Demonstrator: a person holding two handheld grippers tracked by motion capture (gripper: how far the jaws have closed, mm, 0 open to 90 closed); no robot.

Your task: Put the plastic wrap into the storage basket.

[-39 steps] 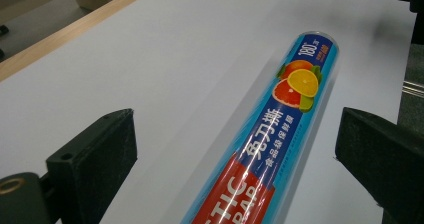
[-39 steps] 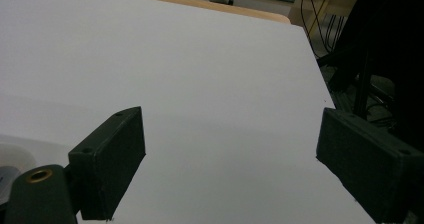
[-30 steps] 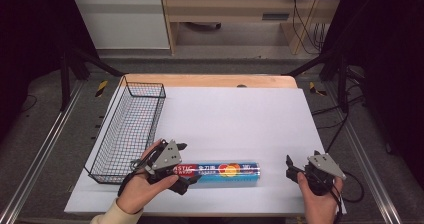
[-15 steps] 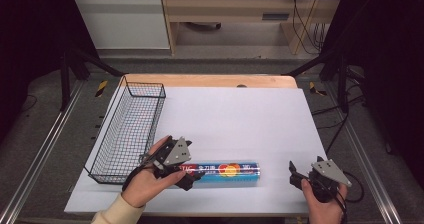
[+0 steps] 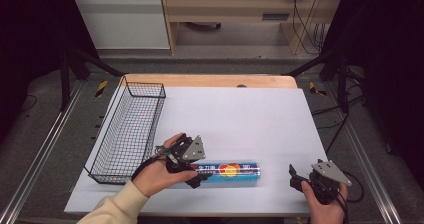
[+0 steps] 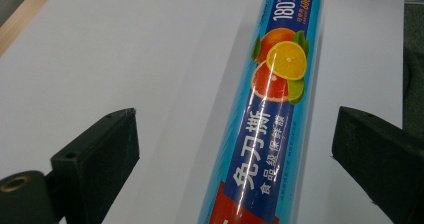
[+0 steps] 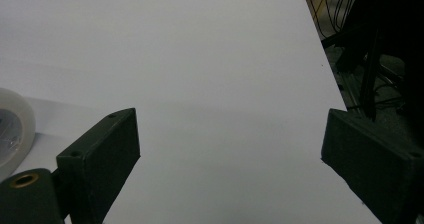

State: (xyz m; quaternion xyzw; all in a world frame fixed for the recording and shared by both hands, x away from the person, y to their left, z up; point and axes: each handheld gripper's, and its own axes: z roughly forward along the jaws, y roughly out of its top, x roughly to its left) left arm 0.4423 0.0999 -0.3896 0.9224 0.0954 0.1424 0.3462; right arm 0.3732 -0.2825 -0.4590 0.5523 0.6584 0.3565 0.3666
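A blue cling-film roll [image 5: 230, 170] with orange-fruit artwork lies lengthwise near the front edge of the white table top [image 5: 240, 119]. My left gripper [image 5: 196, 175] straddles its left end. In the left gripper view the roll [image 6: 265, 134] runs up between the two black jaws of this gripper [image 6: 235, 116]. The jaws have just been closing but stand apart from the roll on both sides. My right gripper [image 5: 295, 179] rests open at the front right corner, nothing between its jaws [image 7: 230, 119]. The roll's white end [image 7: 12, 134] shows to its left.
A black wire basket [image 5: 142, 84] stands along the table's left side, just behind my left hand. The wooden table edge [image 5: 210, 80] runs along the back. Cables and dark frame legs lie beyond the right edge.
My left gripper has slid right, onto the roll's left end. The roll has stayed in place. The right gripper has barely shifted.
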